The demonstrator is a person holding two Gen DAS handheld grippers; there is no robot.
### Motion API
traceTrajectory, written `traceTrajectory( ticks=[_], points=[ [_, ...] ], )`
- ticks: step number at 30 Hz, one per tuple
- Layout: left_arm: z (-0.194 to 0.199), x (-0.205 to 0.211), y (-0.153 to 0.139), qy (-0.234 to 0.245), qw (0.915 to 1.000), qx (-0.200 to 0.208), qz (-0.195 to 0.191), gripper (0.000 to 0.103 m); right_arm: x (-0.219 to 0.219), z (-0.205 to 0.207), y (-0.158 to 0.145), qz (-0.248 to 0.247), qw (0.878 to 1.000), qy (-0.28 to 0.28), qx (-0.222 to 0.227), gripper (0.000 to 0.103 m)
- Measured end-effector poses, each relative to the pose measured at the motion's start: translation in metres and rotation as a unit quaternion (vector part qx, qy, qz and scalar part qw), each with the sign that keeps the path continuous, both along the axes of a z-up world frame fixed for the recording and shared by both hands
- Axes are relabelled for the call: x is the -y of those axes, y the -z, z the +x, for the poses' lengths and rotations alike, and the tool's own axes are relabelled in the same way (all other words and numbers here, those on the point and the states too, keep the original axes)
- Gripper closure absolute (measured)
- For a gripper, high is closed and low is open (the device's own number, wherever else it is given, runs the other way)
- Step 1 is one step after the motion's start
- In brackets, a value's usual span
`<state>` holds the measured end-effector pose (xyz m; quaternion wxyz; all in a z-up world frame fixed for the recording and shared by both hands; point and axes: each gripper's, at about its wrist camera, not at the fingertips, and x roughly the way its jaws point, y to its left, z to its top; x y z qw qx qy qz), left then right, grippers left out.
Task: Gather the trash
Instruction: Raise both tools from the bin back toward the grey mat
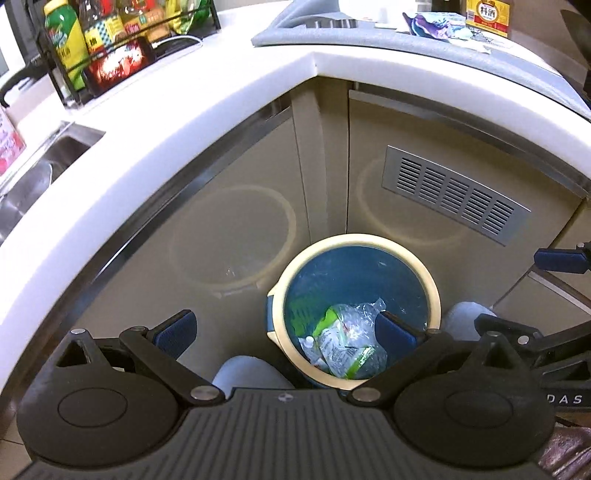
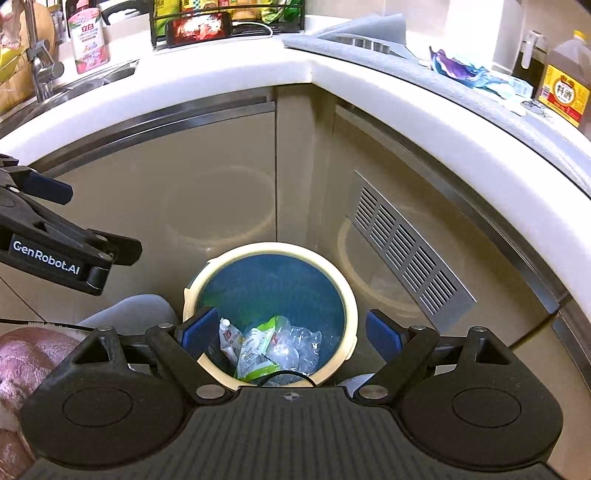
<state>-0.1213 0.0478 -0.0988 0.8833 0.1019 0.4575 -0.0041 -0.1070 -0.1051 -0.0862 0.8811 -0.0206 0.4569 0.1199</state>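
Note:
A round bin (image 1: 436,299) with a cream rim and blue liner stands on the floor in the cabinet corner; it also shows in the right wrist view (image 2: 351,306). Inside lie crumpled clear plastic and green-white wrappers (image 1: 347,343) (image 2: 273,347). My left gripper (image 1: 284,328) is open and empty, above the bin's left side. My right gripper (image 2: 291,332) is open and empty, directly over the bin. More trash, a blue-purple wrapper (image 1: 436,24) (image 2: 465,72), lies on the grey counter mat at the right.
A white L-shaped counter (image 1: 184,103) curves above the bin. A sink (image 1: 44,162) is at the left, and a rack of bottles (image 1: 107,40) at the back. A yellow-labelled bottle (image 2: 565,85) stands at the right. A vent grille (image 1: 450,192) sits in the cabinet door.

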Motion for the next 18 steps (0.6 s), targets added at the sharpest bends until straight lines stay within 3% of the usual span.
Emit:
traceTrajectory(
  ticks=[18],
  points=[
    [-0.0050,0.0054,-0.0052,0.018,0.9995,0.019,0.018,0.000,0.0063,0.0025,0.0090,0.010,1.000,0.005,-0.012,0.015]
  ],
)
